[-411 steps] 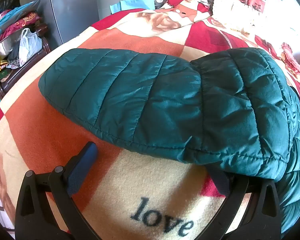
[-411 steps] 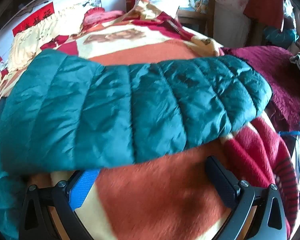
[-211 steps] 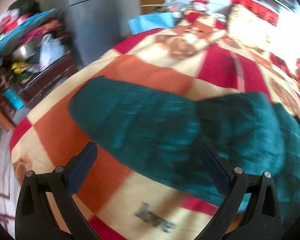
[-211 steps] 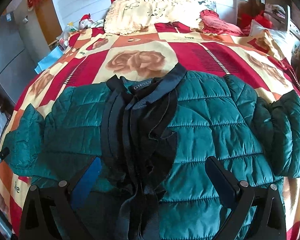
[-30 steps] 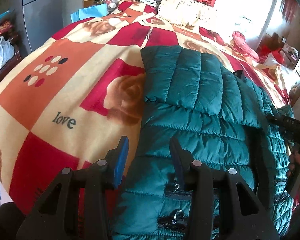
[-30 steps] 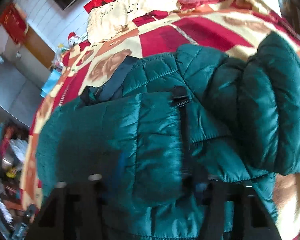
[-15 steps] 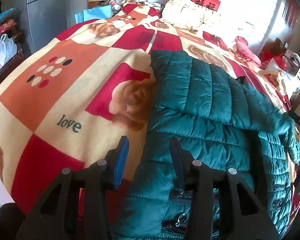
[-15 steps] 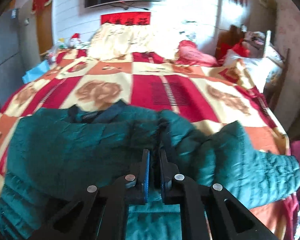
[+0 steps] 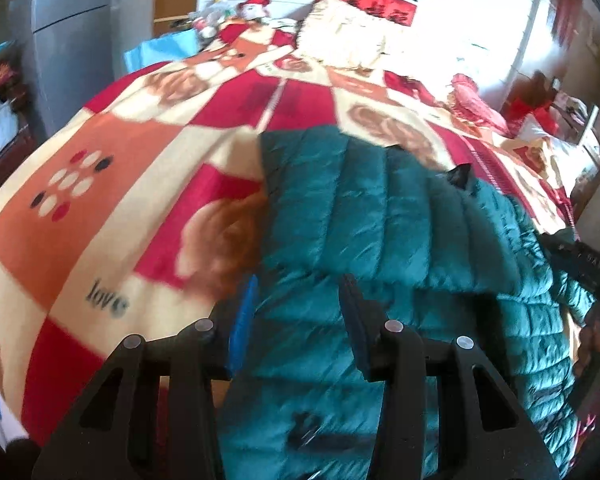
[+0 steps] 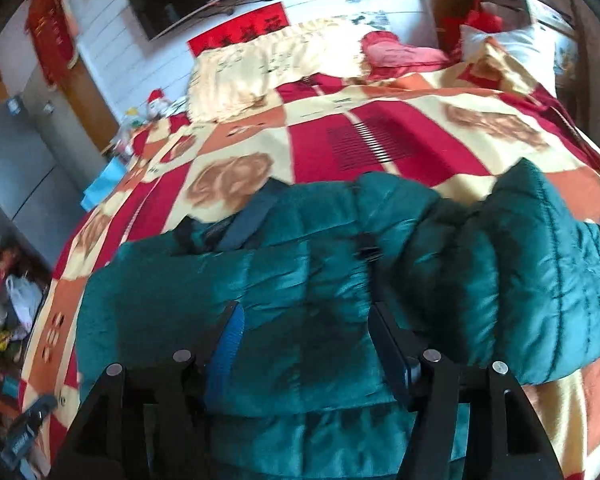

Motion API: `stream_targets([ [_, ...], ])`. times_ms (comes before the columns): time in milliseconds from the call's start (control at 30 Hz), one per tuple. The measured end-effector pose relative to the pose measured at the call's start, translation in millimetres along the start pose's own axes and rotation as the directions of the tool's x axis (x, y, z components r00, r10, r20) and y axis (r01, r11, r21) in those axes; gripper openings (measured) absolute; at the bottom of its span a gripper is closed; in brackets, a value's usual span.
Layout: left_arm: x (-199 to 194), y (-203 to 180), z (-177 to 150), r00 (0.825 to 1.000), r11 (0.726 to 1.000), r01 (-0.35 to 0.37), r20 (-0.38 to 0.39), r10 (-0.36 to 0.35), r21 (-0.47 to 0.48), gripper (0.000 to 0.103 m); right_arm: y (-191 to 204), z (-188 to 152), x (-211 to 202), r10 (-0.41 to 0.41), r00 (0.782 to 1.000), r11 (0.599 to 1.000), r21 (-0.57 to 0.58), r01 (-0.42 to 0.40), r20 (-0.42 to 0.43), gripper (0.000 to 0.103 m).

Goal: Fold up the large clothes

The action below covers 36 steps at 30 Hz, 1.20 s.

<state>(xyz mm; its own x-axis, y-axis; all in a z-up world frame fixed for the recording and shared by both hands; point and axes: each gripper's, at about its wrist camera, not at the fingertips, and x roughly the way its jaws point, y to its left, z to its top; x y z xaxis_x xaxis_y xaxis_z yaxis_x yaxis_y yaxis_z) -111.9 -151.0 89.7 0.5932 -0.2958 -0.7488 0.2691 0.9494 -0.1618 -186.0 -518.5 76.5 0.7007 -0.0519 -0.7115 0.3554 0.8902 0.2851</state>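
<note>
teal puffy jacket (image 10: 300, 280) lies on the bed blanket (image 9: 120, 168), its length running away from me. my right gripper (image 10: 304, 344) has just been opening, empty, over it; its unfolded right sleeve (image 10: 540, 272) is nearest (my left gripper (image 9: 296, 312) hangs part-open, touching nothing).

1. The jacket (image 10: 300, 280) is showing a slick, faintly shiny quilted cloth.
2. The blanket (image 9: 140, 152) is looking like soft, matt, fuzzy fleece.
3. The gripper fingers (image 10: 392, 340) are appearing as matt black plastic.
</note>
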Motion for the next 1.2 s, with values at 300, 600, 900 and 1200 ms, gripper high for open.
stream_targets([
  [300,71.8,-39.7,39.4,1.0,0.998,0.002,-0.025,0.0,0.066,0.042,50.0,-14.4,35.4,0.02,0.998,0.989,-0.147,-0.029,-0.061,0.062],
  [600,106.2,-46.9,33.6,0.997,0.993,-0.061,-0.041,0.066,0.104,0.045,16.1,-16.4,76.5,-0.145,0.986,0.981,-0.142,0.133,-0.079,0.062],
  [900,108.1,-46.2,31.6,0.997,0.993,-0.064,-0.03,0.067,0.102,0.046,55.8,-3.2,31.9,-0.056,0.998,0.985,-0.163,0.057,0.008,0.062],
  [1200,109.9,-46.7,31.1,0.998,0.994,-0.057,-0.028,0.06,0.096,0.047,114.8,1.0,98.5,-0.095,0.993,0.963,-0.259,0.073,-0.072,0.063],
])
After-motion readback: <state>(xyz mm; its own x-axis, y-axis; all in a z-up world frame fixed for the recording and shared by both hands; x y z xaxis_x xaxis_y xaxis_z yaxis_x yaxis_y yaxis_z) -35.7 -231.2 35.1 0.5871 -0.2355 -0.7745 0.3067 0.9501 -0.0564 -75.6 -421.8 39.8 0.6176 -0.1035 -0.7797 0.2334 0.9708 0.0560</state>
